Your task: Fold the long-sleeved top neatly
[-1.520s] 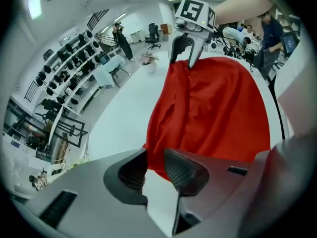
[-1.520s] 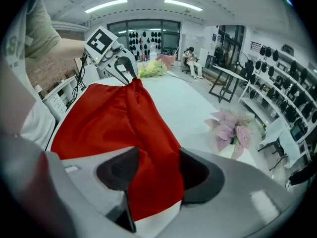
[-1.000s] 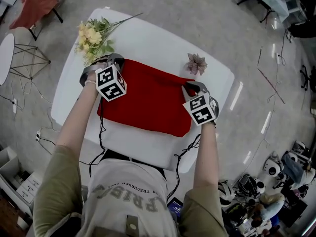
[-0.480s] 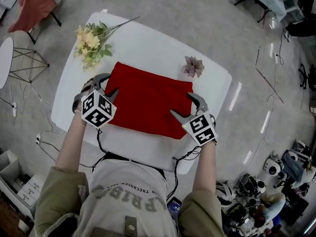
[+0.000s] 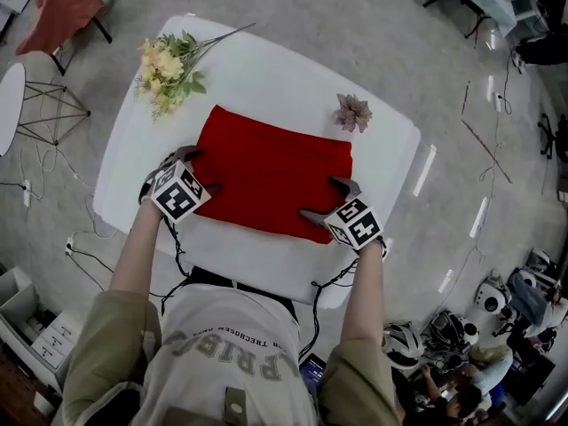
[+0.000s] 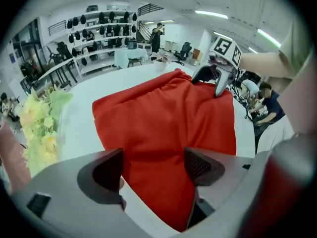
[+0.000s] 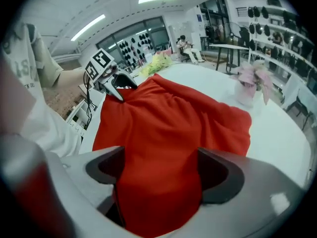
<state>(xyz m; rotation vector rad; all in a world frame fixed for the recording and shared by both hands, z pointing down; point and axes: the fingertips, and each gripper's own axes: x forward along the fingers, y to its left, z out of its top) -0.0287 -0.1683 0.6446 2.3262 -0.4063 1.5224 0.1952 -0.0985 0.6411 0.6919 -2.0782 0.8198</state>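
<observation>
Over near edge of red top, we are opening left gripper, right gripper wide; fold let go.

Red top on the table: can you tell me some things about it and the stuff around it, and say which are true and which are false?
1. The red top lies folded on the white table. True.
2. The yellow flowers lie on the red top. False: they lie on the table beyond its far left corner.
3. The left hand-held gripper and the right hand-held gripper are squeezed shut. False: their jaws have just been opening and stand apart, with the top's near corners between them.
4. A pink flower sits on the table by the top's far right corner. True.
</observation>
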